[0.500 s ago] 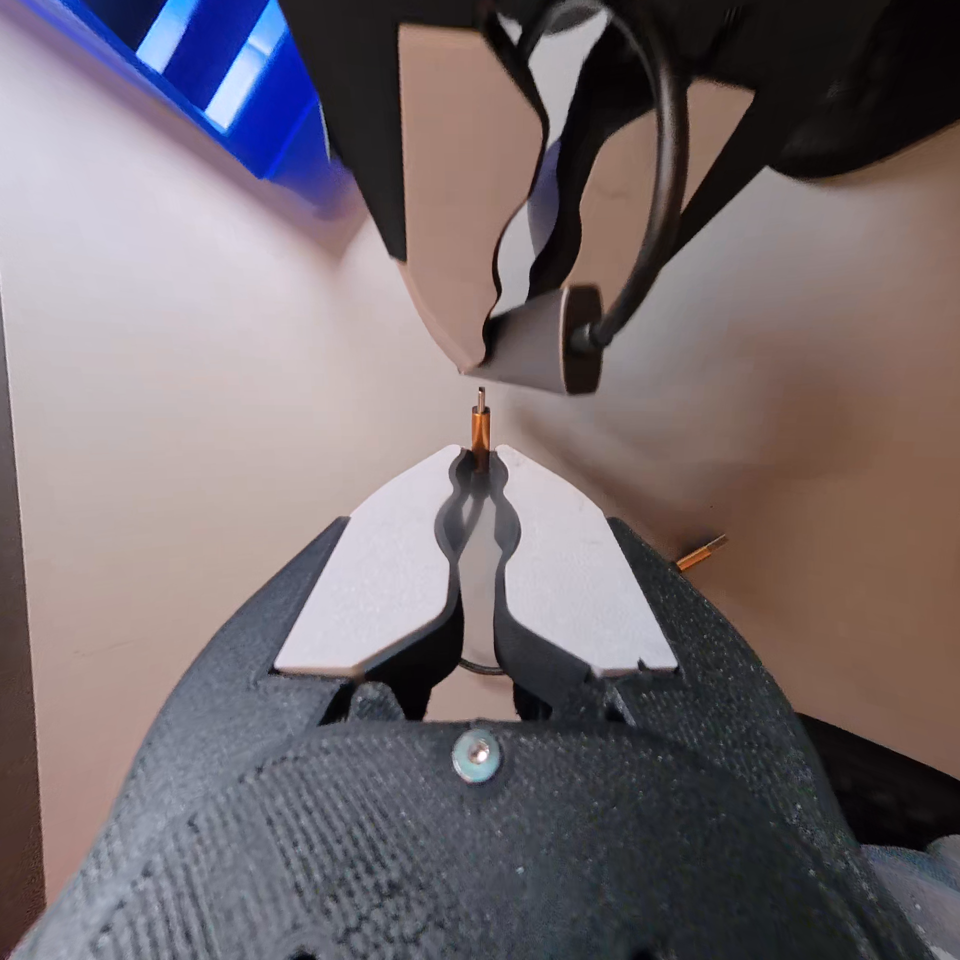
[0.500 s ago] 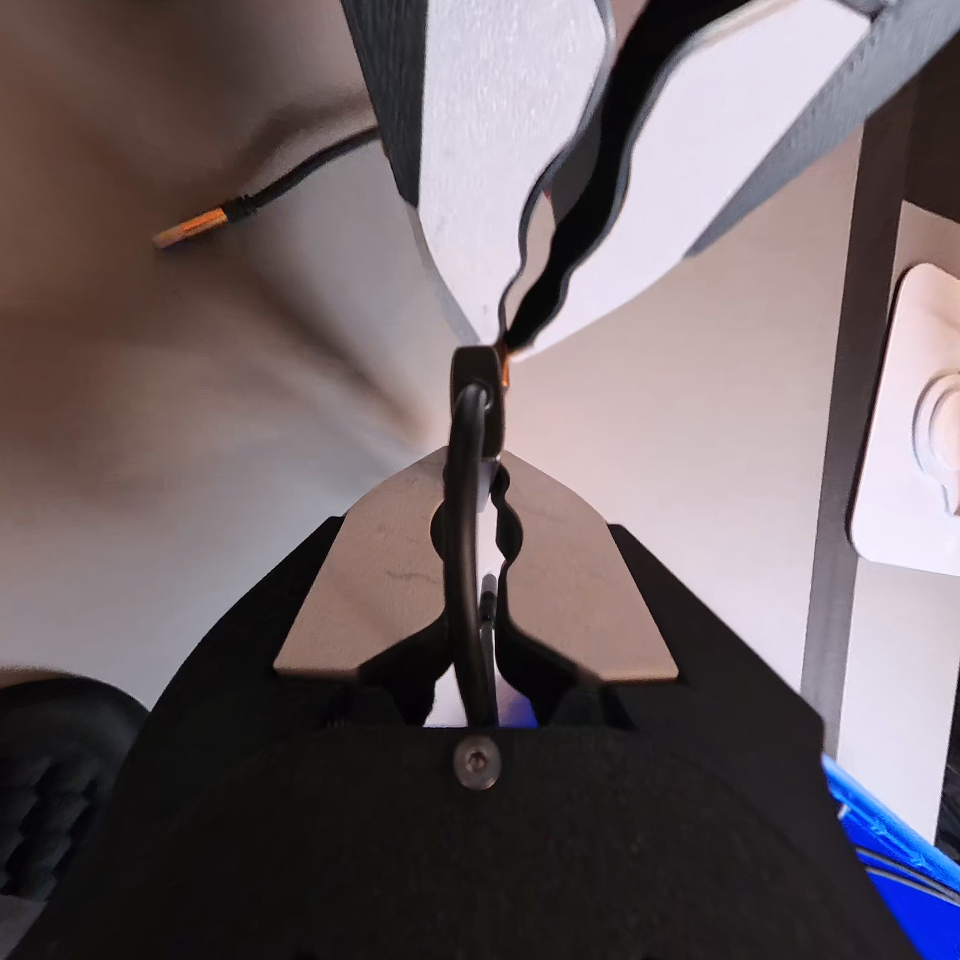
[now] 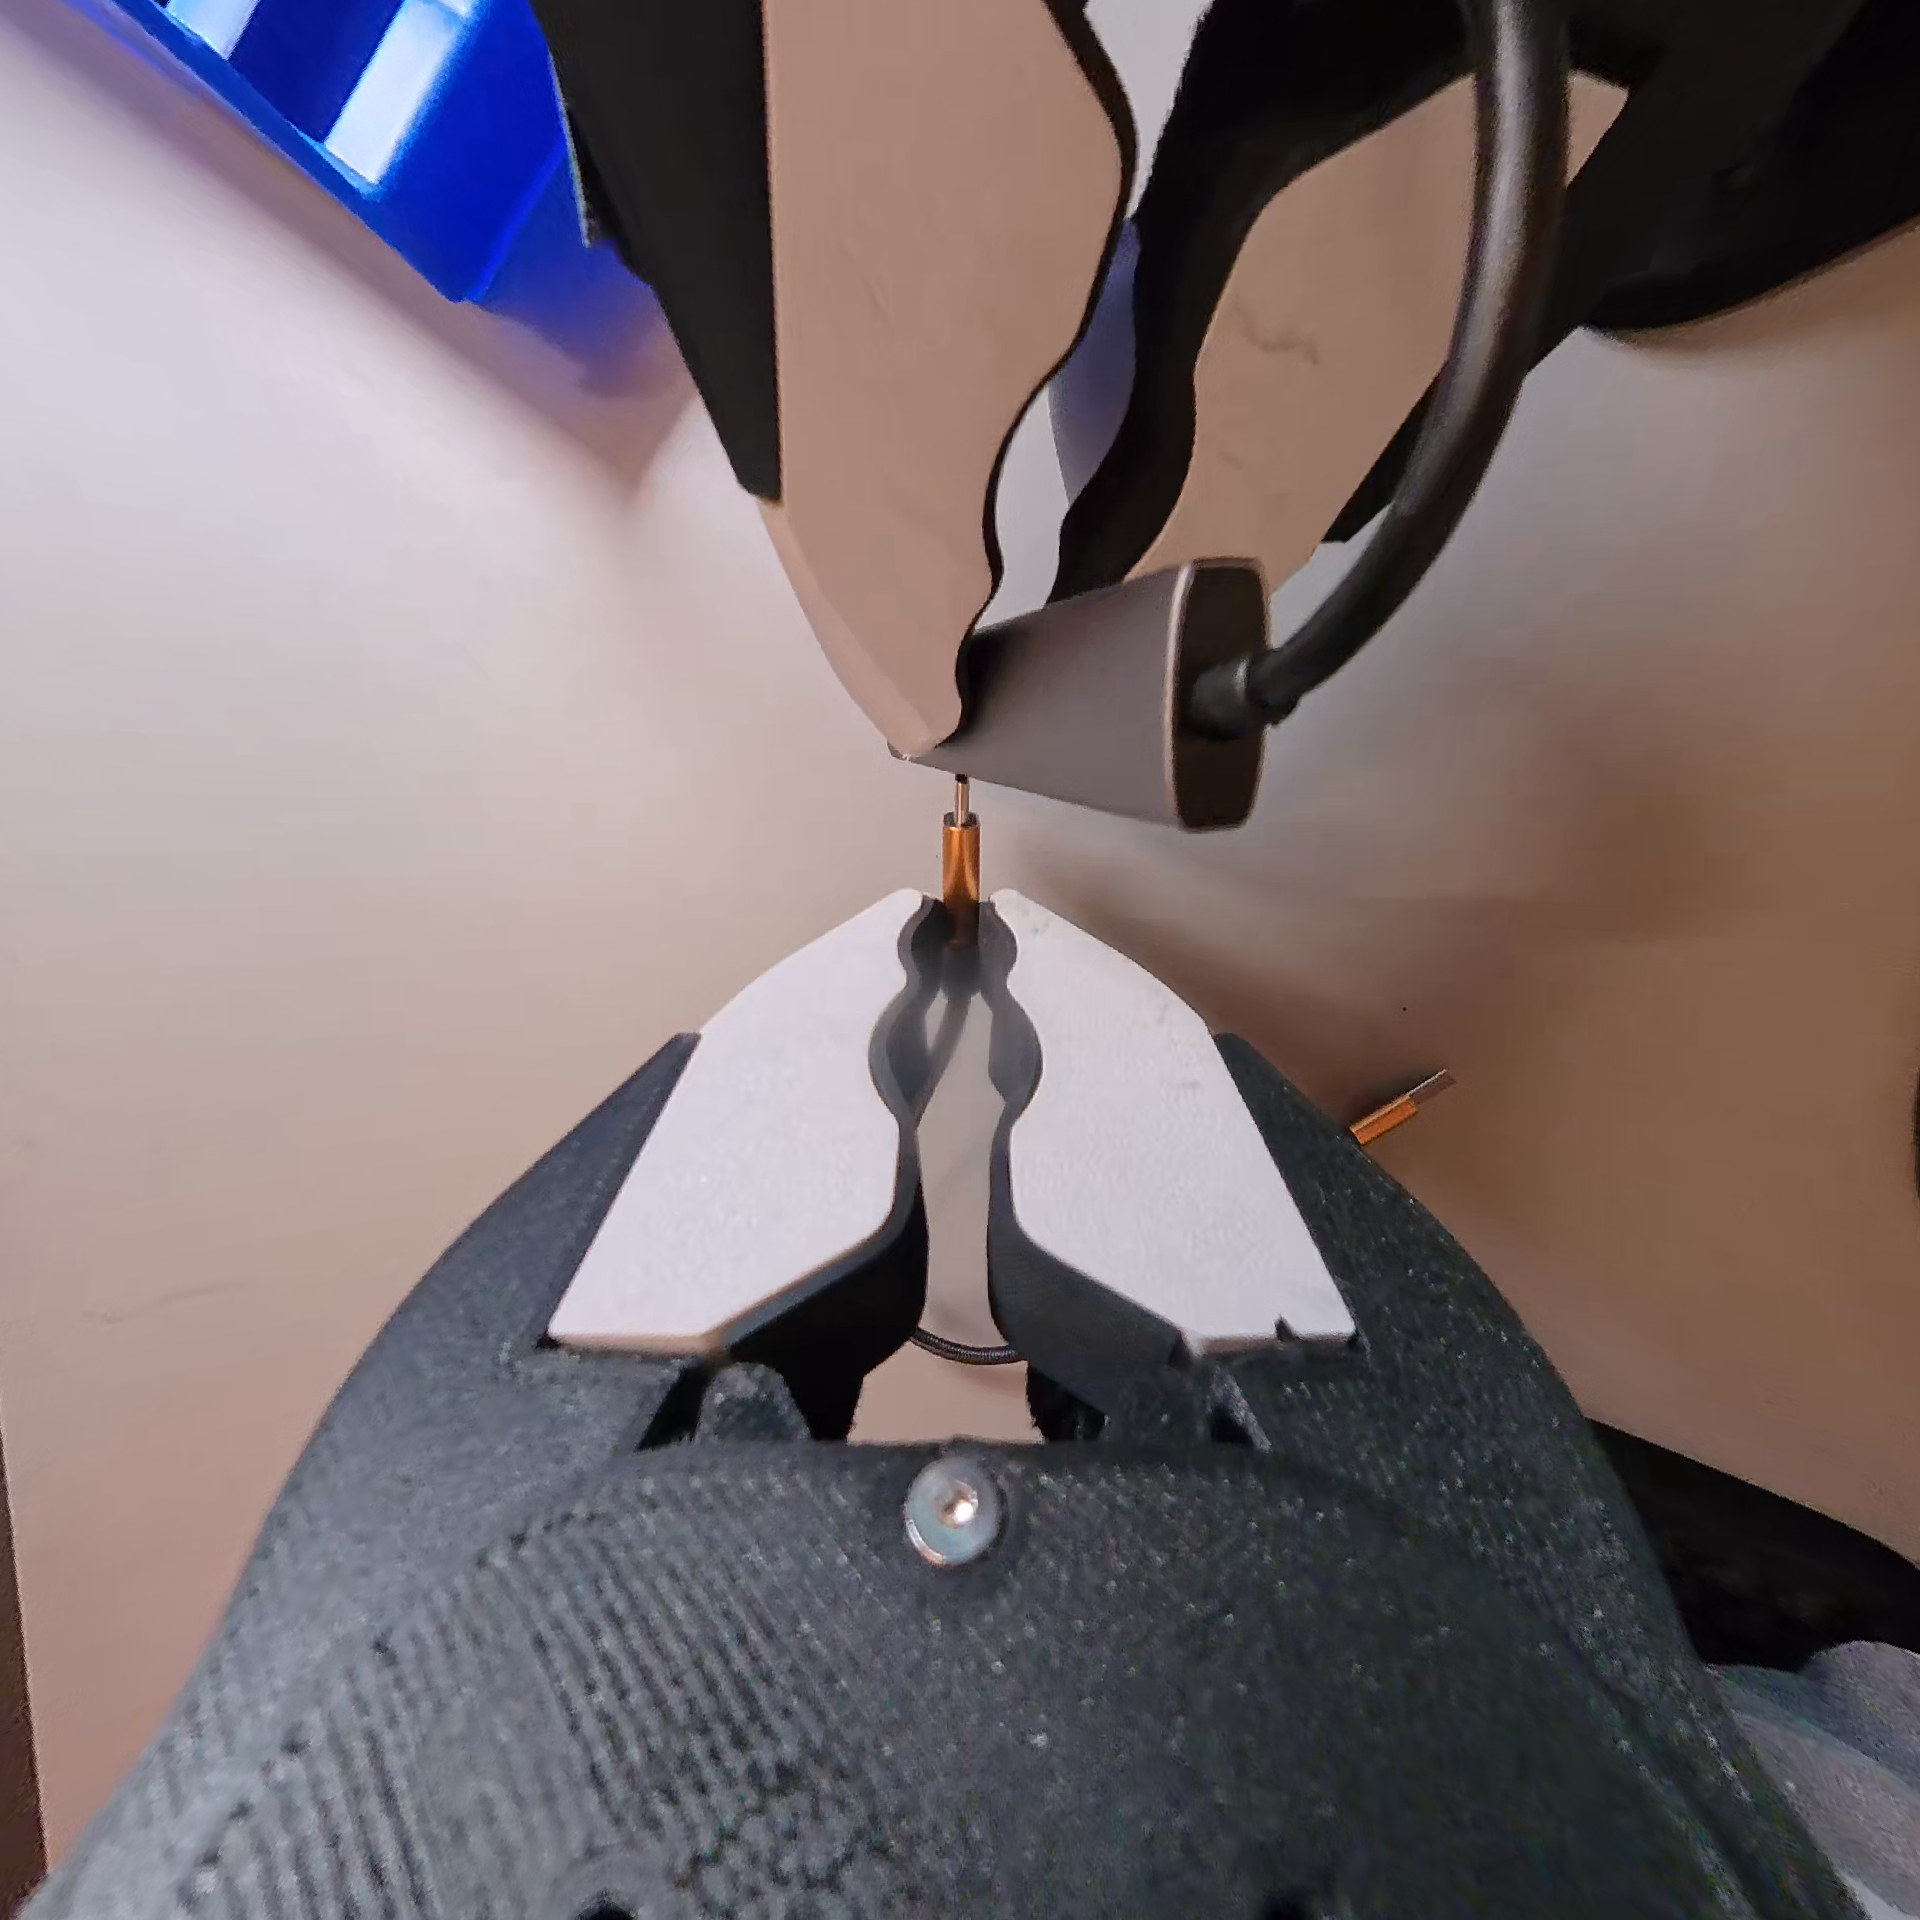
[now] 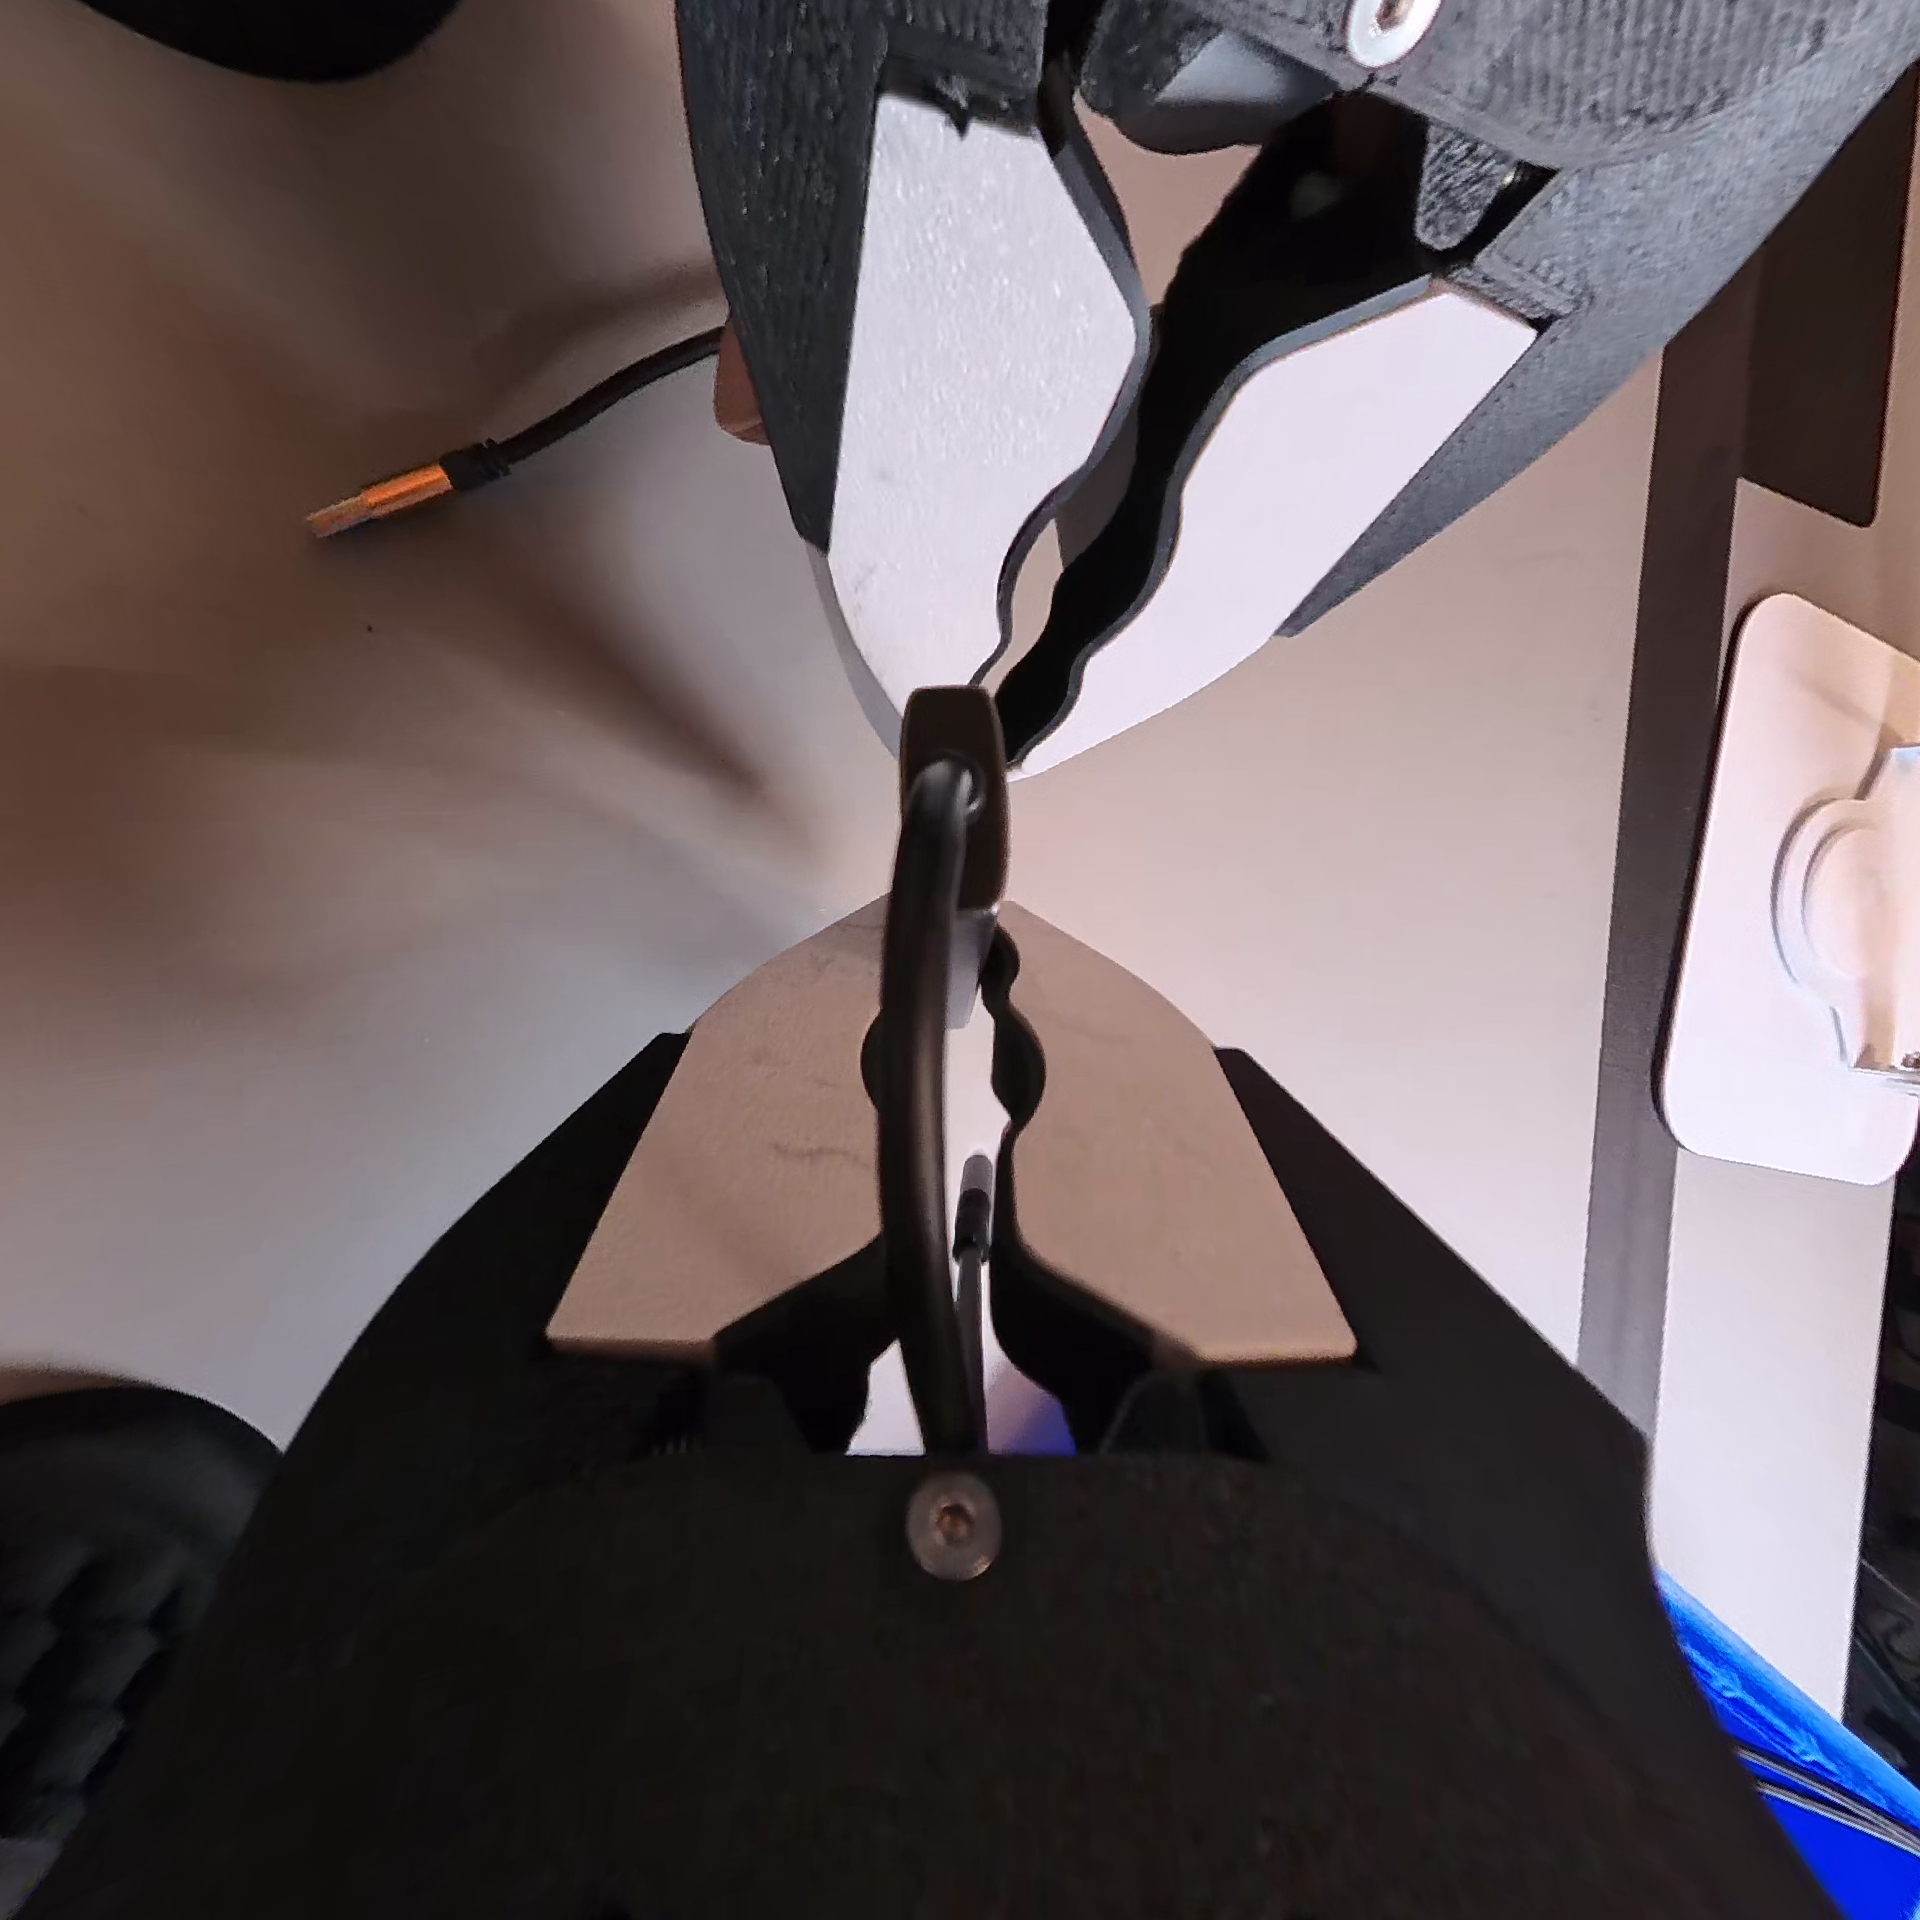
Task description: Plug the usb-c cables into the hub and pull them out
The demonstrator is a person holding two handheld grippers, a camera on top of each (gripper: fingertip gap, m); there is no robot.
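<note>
- Orange-sleeved usb-c plug (image 3: 958, 871): pinched at the tips of the left gripper (image 3: 958, 920), whose jaws are closed down to the width of the plug; its metal tip points to 12 o'clock and sits just under the lower edge of the hub, whether touching or in a port cannot be told.
- Grey hub (image 3: 1117, 694): wedge-shaped metal body held off the worktop by the right gripper (image 3: 940, 727), which comes in from 12 o'clock in the left wrist view with its jaws closed on the hub's near end.
- Hub's own black lead (image 3: 1455, 416): leaves the dark end cap at 3 o'clock and loops up past the right gripper; in the right wrist view it (image 4: 920, 1091) runs back between that gripper's fingers.
- Second usb-c cable (image 4: 400, 501): orange-sleeved plug on a black cord, lying loose on the worktop (image 4: 364, 883) at 10 o'clock in the right wrist view, well apart from the hub (image 4: 961, 800).
- Blue bin (image 3: 343, 114): at 11 o'clock in the left wrist view, on the pale worktop; contents cannot be told.
- White wall fitting (image 4: 1808, 925): at 3 o'clock in the right wrist view, beside a grey upright strip (image 4: 1652, 935).
</note>
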